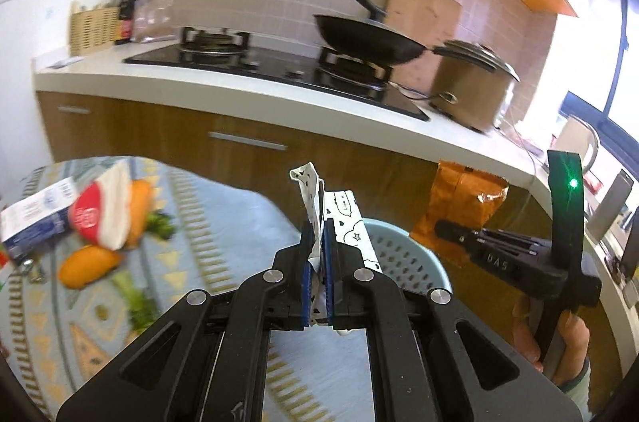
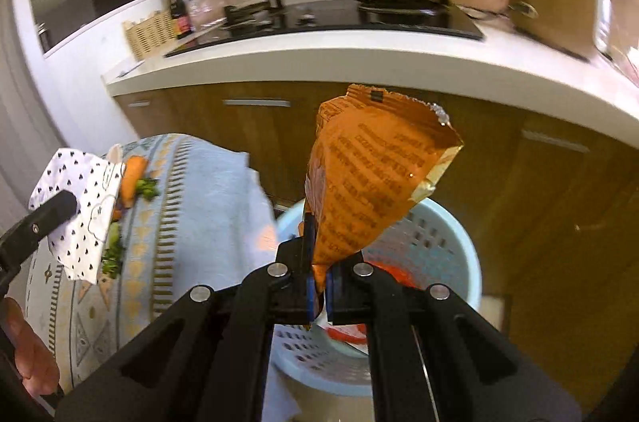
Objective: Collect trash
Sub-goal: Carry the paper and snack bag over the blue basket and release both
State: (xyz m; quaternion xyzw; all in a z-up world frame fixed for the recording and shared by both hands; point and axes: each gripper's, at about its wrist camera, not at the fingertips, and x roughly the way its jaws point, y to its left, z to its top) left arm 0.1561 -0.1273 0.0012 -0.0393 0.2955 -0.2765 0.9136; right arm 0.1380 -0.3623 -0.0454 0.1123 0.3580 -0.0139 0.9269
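Left wrist view: left gripper [image 1: 318,246] was clamped on a crumpled white paper wrapper printed with small black hearts and stars [image 1: 319,210], held up near the pale blue perforated plastic basket [image 1: 403,254].
Right wrist view: right gripper [image 2: 318,274] was clenched on the bottom corner of an orange foil snack bag with a torn-open top [image 2: 371,182], which stood up directly over the same basket [image 2: 447,242].
Basket contents: red-and-white scrap [image 2: 393,274] lay inside; what it was could not be read.
Table: round top under a light blue patterned cloth [image 1: 223,222], just beside the basket, carried carrots [image 1: 137,206], broccoli [image 1: 159,222] and a blue-and-white carton [image 1: 38,218], all blurred.
Handling, wrapper: judged very light, soft and creased; a pinch across the folded middle should hold, an edge grip might tear or slip.
Handling, snack bag: judged light, crinkly and slick; the pinched seam corner looks like the firmest hold, and the open top would likely shed crumbs if tipped.
Progress: judged mid-task, both pieces at the basket and not yet dropped.
Hidden or unclear: basket floor and far rim sat behind the gripper bodies; bag lettering was upside-down and illegible; table items at the left edge were cut off and smeared.
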